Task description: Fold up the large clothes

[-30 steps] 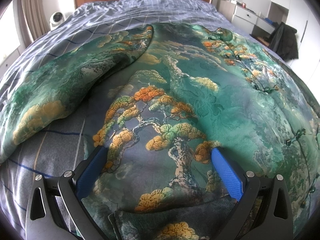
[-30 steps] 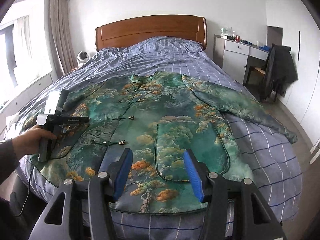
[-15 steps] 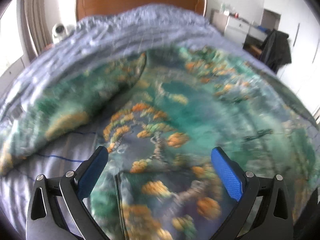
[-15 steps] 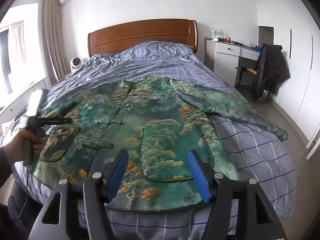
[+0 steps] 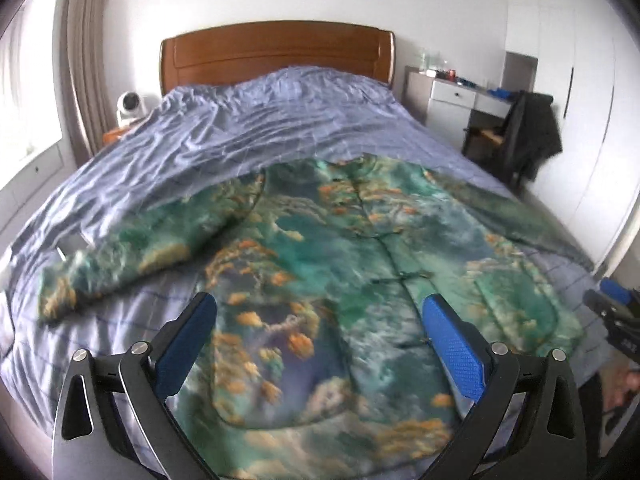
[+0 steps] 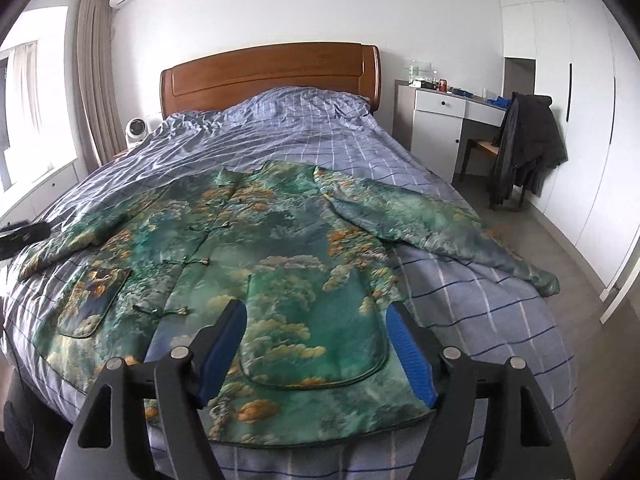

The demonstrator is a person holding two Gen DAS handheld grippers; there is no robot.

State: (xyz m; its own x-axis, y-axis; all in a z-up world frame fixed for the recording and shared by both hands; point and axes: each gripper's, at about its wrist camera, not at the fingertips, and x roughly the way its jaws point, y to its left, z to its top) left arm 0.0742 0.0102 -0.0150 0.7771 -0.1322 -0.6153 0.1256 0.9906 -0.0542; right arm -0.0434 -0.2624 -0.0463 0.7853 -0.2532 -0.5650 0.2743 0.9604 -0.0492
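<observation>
A large green jacket [image 6: 280,240] with orange tree print lies spread flat, front up, on the bed, both sleeves stretched out to the sides. It also shows in the left wrist view [image 5: 340,264]. My left gripper [image 5: 320,320] is open and empty, raised above the jacket's lower left part. My right gripper [image 6: 316,328] is open and empty, above the lower right pocket near the hem. The right gripper also appears at the right edge of the left wrist view [image 5: 616,300].
The bed has a blue checked cover [image 6: 304,128] and a wooden headboard [image 6: 268,72]. A white desk [image 6: 440,120] and a chair with a dark coat [image 6: 524,148] stand on the right. A small white fan [image 6: 138,130] sits at the left.
Both grippers have pulled back and risen away from the jacket, so more of the bed and room shows. The left gripper moved most. The jacket has not moved.
</observation>
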